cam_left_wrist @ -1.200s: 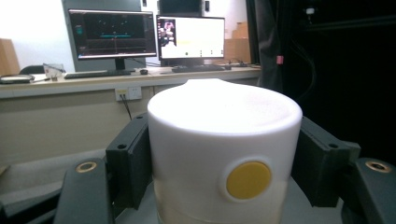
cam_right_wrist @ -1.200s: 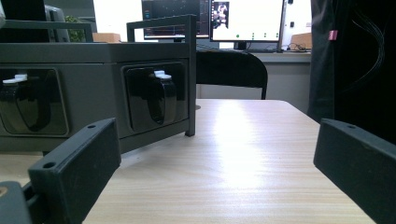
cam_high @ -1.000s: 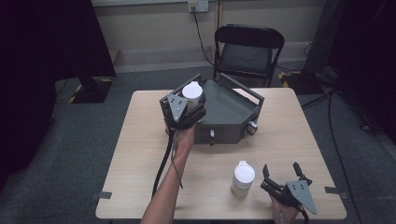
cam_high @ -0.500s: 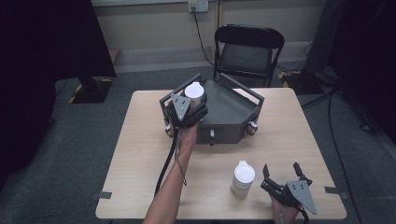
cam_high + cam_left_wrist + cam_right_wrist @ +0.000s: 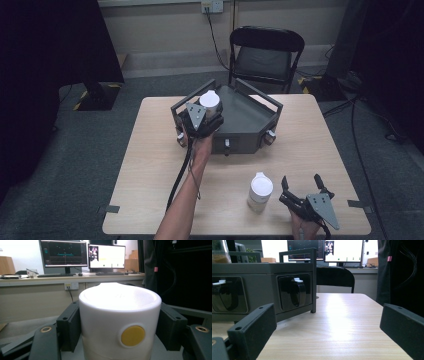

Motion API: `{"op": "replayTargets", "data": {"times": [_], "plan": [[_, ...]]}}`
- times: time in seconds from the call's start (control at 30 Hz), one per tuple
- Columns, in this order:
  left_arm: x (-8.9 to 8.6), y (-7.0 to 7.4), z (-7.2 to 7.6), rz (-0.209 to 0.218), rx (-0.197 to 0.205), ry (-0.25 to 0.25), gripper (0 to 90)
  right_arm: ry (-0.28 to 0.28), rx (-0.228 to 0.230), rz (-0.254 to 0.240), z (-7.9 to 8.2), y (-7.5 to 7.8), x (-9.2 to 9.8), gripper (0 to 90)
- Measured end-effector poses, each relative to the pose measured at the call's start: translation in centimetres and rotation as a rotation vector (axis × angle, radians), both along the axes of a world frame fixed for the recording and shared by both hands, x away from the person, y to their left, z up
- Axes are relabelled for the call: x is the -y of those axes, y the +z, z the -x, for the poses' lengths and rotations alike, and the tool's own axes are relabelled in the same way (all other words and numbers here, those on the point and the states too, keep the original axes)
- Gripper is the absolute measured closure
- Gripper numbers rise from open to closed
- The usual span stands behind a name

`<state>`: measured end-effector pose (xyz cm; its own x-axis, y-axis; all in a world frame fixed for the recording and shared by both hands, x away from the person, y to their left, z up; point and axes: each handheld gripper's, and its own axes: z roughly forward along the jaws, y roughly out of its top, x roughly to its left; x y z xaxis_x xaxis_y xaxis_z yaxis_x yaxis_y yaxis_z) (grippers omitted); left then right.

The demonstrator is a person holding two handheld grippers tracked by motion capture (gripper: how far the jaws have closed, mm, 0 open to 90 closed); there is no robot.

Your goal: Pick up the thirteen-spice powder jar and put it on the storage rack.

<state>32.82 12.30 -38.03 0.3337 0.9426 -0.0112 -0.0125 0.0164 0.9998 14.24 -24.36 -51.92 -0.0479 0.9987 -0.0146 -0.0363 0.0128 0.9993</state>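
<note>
My left gripper (image 5: pixel 209 113) is shut on a white lidded container (image 5: pixel 209 99) and holds it upright above the left corner of a dark grey tray-like box (image 5: pixel 250 117). In the left gripper view the container (image 5: pixel 120 315) bears a round yellow spot (image 5: pixel 132 335), and both black pads press on its sides. A second white container (image 5: pixel 261 189) stands on the table near the front. Just to its right my right gripper (image 5: pixel 300 181) rests low at the table's front edge, open, with nothing between its jaws (image 5: pixel 327 332).
The box (image 5: pixel 262 290) has a raised rail frame and latches on its front faces. It sits at the back middle of the wooden table (image 5: pixel 150 165). A black folding chair (image 5: pixel 265 55) stands behind the table. A cable trails along the left forearm.
The left gripper has shifted slightly to the right with the container, further over the box. The right gripper and the second container have stayed put.
</note>
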Motion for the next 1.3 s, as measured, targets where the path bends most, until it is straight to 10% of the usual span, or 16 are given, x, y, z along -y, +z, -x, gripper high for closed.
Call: {"op": "replayTargets", "data": {"times": [0.93, 1.3], "plan": [[0.03, -0.72, -0.26, -0.010, 0.026, 0.002, 30.0, -0.003, 0.000, 0.000, 0.00, 0.01, -0.05, 0.0], [-0.67, -0.50, -0.84, 0.036, -0.003, -0.038, 1.0, -0.003, 0.000, 0.000, 0.00, 0.00, -0.05, 0.0]]}}
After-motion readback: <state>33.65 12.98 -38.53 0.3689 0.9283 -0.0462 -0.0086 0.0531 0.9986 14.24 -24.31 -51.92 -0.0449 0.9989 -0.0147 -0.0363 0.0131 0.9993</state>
